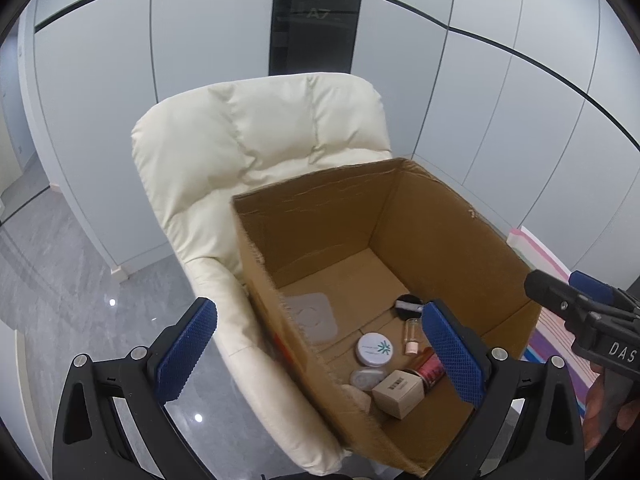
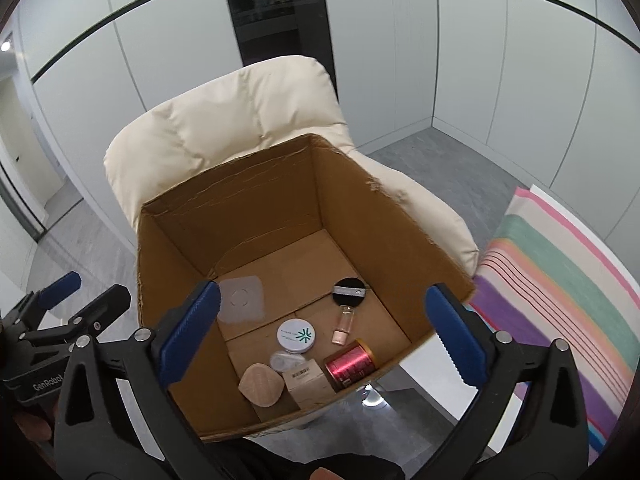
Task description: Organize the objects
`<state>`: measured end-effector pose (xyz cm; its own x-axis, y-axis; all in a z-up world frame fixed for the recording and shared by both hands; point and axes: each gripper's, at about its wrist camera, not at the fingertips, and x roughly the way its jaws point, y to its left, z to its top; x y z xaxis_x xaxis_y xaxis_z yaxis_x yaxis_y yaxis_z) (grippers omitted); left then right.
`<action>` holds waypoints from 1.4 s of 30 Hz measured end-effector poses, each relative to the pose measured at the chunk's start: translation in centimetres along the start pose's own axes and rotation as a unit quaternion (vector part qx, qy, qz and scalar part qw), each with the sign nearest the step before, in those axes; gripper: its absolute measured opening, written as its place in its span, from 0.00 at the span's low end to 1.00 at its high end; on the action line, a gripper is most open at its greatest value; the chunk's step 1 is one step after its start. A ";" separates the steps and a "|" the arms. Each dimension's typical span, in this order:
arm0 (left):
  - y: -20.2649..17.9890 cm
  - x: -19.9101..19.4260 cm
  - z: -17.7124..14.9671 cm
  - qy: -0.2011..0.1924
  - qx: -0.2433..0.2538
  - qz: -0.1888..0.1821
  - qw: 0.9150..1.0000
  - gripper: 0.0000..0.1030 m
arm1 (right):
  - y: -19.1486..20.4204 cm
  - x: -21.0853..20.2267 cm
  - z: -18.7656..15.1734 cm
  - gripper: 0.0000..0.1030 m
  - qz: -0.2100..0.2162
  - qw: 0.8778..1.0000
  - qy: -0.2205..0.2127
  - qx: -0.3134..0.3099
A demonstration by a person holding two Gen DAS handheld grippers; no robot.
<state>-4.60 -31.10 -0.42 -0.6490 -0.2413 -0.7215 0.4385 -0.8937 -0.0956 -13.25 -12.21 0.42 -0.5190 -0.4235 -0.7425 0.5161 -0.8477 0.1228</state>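
An open cardboard box [image 2: 256, 196] rests on a cream padded chair [image 2: 224, 120]; it also shows in the left wrist view [image 1: 440, 232]. On its floor lie a white round tin [image 2: 296, 335], a red can [image 2: 351, 364], a small glass vial [image 2: 343, 324], a black round puff [image 2: 349, 290], a small beige carton [image 2: 308, 384], a tan pad [image 2: 261, 385] and a clear square sheet [image 2: 241, 300]. My right gripper [image 2: 320, 332] hovers open and empty above the box. My left gripper [image 1: 320, 352] is open and empty over the box's left wall.
A striped, many-coloured cloth [image 2: 560, 296] lies to the right of the chair. Grey tiled floor [image 1: 52, 288] surrounds the chair. Pale wall panels [image 2: 400, 60] stand behind it.
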 end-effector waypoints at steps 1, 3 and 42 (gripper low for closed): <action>-0.4 0.0 0.1 -0.004 0.000 0.000 1.000 1.00 | -0.3 0.0 -0.1 1.00 -0.006 1.000 0.002 -0.001; -1.1 0.1 0.2 -0.006 0.003 -0.004 1.000 1.00 | -0.9 0.0 -0.3 1.00 -0.025 1.000 0.007 -0.008; -20.3 -8.7 -6.6 0.003 0.139 -0.117 0.983 1.00 | -20.7 -18.4 -13.7 1.00 -0.153 0.979 -0.019 0.133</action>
<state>-3.72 -8.37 3.23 -0.7083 -0.0144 -0.7057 0.0898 -0.9935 -0.0698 -5.00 17.49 2.55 -0.6498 -0.1441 -0.7463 0.1400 -0.9878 0.0688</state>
